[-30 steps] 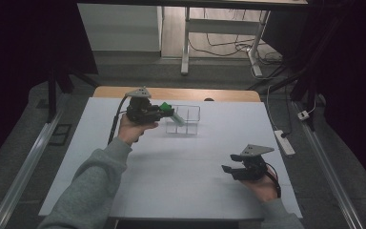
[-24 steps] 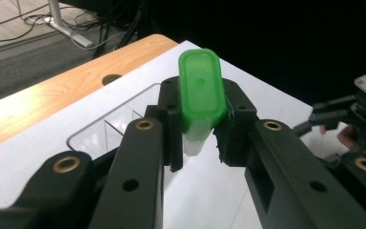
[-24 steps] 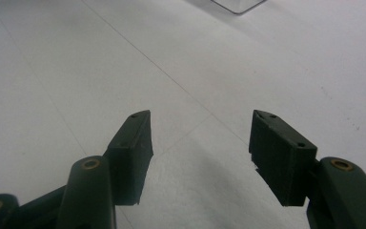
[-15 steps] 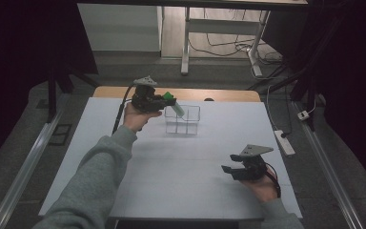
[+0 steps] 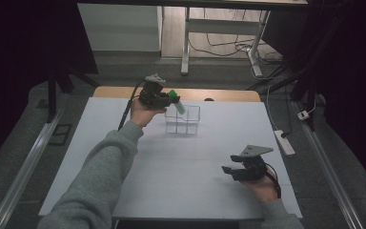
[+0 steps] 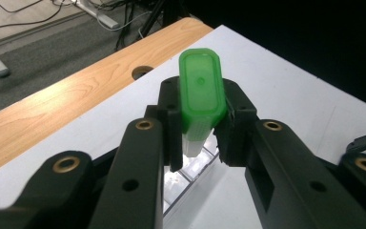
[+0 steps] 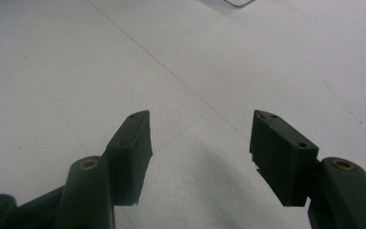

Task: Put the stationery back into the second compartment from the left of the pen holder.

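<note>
White tabletop (image 5: 181, 157) on wood (image 6: 52, 109); dim room, perhaps cables behind.

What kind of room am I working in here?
Probably a lab or test workshop: a white tabletop laid over a wooden desk, loose cables and a white power strip on the grey floor, dark curtains around.

Green-capped tube (image 6: 200, 102); clear rack (image 5: 183, 120); white table (image 5: 171, 162); black gripper (image 7: 198, 143).

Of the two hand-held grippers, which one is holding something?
The left hand-held gripper, over the clear rack at the table's far side. Its jaws clamp a green-capped tube; the right hand-held gripper is open with nothing between its jaws.
</note>
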The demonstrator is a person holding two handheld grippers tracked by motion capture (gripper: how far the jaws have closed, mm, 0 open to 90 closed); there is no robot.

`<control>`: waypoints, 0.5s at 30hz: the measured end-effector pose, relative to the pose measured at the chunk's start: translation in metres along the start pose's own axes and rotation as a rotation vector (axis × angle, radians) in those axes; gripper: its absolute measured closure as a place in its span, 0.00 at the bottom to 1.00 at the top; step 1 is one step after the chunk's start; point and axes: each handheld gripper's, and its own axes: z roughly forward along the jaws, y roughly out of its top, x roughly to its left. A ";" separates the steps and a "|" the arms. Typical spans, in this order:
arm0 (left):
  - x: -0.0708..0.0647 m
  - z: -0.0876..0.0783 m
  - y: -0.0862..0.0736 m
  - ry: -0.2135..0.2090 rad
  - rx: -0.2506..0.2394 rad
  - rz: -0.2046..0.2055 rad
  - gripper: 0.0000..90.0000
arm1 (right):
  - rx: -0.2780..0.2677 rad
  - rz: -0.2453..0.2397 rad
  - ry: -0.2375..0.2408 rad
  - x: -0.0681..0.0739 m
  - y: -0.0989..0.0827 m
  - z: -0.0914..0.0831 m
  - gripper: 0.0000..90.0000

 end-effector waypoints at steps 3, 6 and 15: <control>0.001 0.005 -0.001 0.004 0.015 0.001 0.82 | 0.003 0.002 -0.001 0.000 -0.001 0.000 0.43; 0.003 0.009 -0.003 0.004 0.030 -0.005 0.82 | 0.004 0.001 0.000 0.000 -0.001 0.000 0.43; 0.004 0.018 -0.007 -0.008 0.074 -0.021 0.54 | 0.009 0.005 0.007 0.001 -0.002 0.000 0.42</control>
